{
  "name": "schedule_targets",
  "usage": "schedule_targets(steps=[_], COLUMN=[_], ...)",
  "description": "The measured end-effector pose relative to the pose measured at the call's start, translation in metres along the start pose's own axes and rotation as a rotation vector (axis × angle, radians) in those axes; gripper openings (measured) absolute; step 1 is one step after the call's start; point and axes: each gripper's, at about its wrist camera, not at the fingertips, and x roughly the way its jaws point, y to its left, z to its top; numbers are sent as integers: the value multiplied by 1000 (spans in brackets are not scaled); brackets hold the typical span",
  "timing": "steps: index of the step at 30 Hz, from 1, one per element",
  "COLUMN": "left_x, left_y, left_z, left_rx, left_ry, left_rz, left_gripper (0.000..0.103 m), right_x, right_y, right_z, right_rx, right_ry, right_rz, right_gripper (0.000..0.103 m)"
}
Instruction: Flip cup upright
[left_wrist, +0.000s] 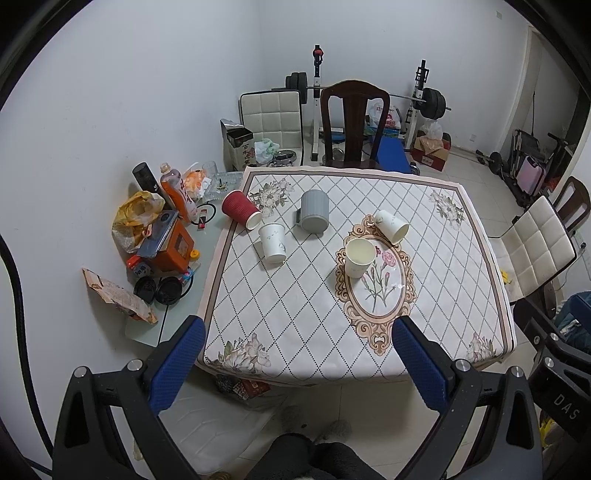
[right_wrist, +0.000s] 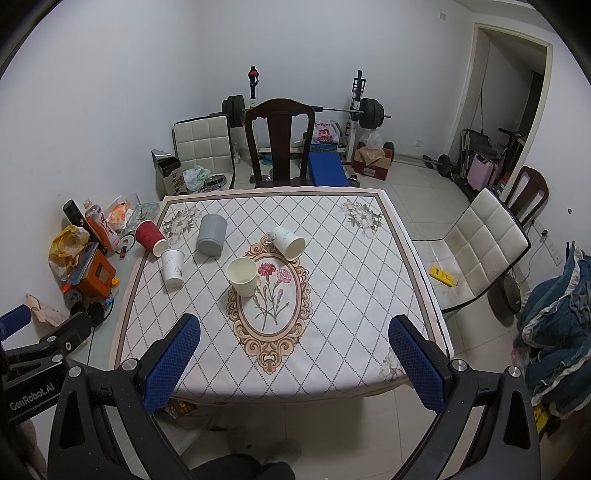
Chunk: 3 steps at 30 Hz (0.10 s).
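- The red cup lies on its side at about 10 o'clock on the worktop, half over the cloth's left edge, mouth toward the near right. I judge it needs flipping.
- Just beside it, toward the near side, a white cup seems to stand mouth down; its closed base faces up, so it also needs a turn.
- The grey mug, at about 11 o'clock, seems also mouth down, its handle to the left.
- The middle cup stands upright already, open mouth up, at the oval pattern's far edge. I think it needs nothing.
- At about 1 o'clock the tipped cup lies on its side, mouth to the near right.
- The left hand-held gripper hangs above the near edge with jaws wide apart, holding nothing, well apart from every cup.
- The right hand-held gripper is the same: jaws spread, nothing between them. Probably both wait high to choose a cup first.
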Motion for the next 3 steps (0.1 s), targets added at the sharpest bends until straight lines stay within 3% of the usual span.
schedule_targets(steps=[3], left_x=[0], left_y=[-1], left_z=[3], left_rx=[-4], left_ry=[2], left_rz=[3], left_gripper=[103], right_x=[0], right_y=[1], right_z=[0], right_rx=[-1], right_ry=[-1], right_rz=[0], right_gripper=[103])
